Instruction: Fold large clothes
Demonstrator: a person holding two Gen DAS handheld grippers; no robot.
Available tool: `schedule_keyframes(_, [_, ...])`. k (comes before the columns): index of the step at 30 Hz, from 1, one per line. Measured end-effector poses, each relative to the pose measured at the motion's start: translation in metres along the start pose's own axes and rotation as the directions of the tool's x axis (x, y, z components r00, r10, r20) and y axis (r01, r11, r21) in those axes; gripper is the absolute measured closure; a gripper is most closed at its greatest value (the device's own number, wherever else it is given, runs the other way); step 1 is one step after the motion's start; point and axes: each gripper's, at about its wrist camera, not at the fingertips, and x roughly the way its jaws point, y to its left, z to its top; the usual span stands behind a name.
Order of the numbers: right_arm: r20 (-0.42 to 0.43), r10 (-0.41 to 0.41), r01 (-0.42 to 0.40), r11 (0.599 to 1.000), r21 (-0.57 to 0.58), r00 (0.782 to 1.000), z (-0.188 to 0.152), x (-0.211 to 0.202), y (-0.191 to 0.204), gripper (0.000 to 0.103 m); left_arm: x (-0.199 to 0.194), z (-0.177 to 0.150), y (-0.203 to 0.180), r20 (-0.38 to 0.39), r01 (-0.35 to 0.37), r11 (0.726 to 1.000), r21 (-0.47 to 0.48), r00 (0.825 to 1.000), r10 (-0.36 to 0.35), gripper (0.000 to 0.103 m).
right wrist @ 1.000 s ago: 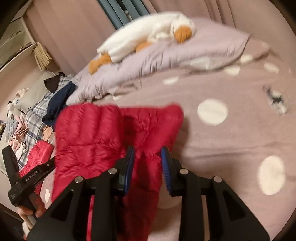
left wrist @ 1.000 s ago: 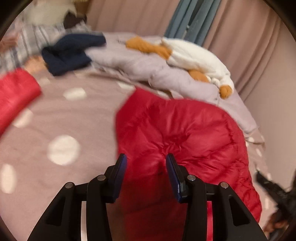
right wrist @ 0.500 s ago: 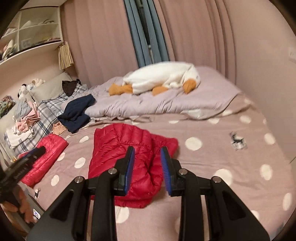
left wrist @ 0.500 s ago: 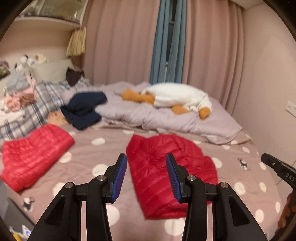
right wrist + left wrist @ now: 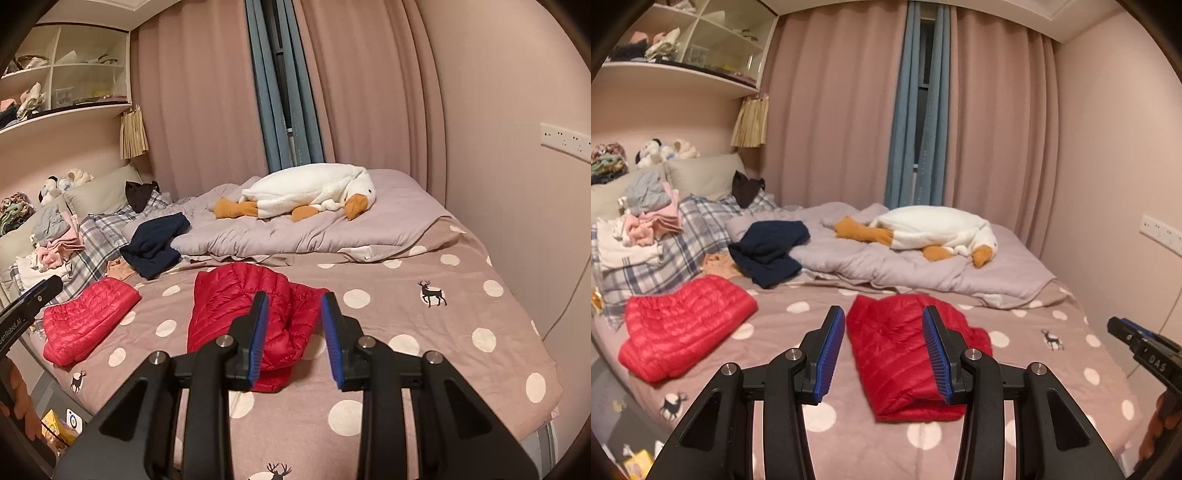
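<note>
A red puffer jacket (image 5: 905, 354) lies folded on the polka-dot bed, also in the right wrist view (image 5: 251, 314). A second red puffer garment (image 5: 683, 332) lies folded at the bed's left edge, also in the right wrist view (image 5: 85, 321). My left gripper (image 5: 884, 350) is open and empty, held back above the bed's near edge. My right gripper (image 5: 293, 332) is open and empty, also pulled back. The right gripper's tip (image 5: 1137, 343) shows at the far right of the left wrist view.
A navy garment (image 5: 768, 251) and a pile of clothes (image 5: 639, 225) lie at the back left. A white goose plush (image 5: 934, 232) rests on a grey duvet (image 5: 923, 269). Curtains, a wall and shelves (image 5: 683, 44) surround the bed.
Both grippers let go of the red jacket and drew back and up from it. The jacket now lies folded on the bed, farther away in both views.
</note>
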Motion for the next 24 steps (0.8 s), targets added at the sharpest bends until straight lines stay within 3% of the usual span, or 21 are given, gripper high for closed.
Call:
schedule_keyframes(4, [0.016,-0.01,0.01,1.0,-0.003,1.0,0.0,-0.01,0.003,0.072,-0.002,-0.002,-0.001,0.0,0.02,1.0,-0.005,1.0,-0.02,0.06])
schedule_keyframes(6, [0.022,-0.014,0.014,1.0,0.0,1.0,0.0,-0.013,0.003,0.069,-0.004,-0.003,-0.002,-0.004,0.012,1.0,-0.002,1.0,-0.012,0.053])
schedule_keyframes(8, [0.028,-0.025,0.025,1.0,0.001,0.999,-0.001,-0.016,0.005,0.052,-0.006,-0.004,-0.004,0.012,0.001,1.0,0.004,1.0,-0.001,0.02])
schedule_keyframes(10, [0.04,-0.04,0.041,0.999,0.0,0.998,-0.003,-0.02,0.006,0.037,-0.011,-0.005,-0.006,0.045,0.009,1.0,0.009,0.999,-0.01,0.003])
schedule_keyframes(12, [0.045,-0.049,0.049,0.999,0.0,0.998,-0.004,-0.021,0.005,0.025,-0.016,-0.006,-0.006,0.073,0.018,1.0,-0.012,0.997,-0.017,0.001])
schedule_keyframes(15, [0.044,-0.083,0.083,0.997,0.008,0.996,-0.004,-0.021,0.004,0.001,-0.013,-0.004,-0.007,0.036,0.032,0.999,-0.004,0.999,-0.032,0.001])
schedule_keyframes(18, [0.067,-0.089,0.089,0.996,0.008,0.994,-0.005,-0.025,0.004,0.0,-0.011,-0.004,-0.01,0.006,0.034,0.999,0.022,0.999,-0.034,0.001])
schedule_keyframes(24, [0.071,-0.113,0.114,0.994,-0.003,0.991,-0.003,-0.032,0.008,0.0,-0.014,-0.009,-0.014,0.015,0.017,0.999,0.041,1.0,-0.018,0.001])
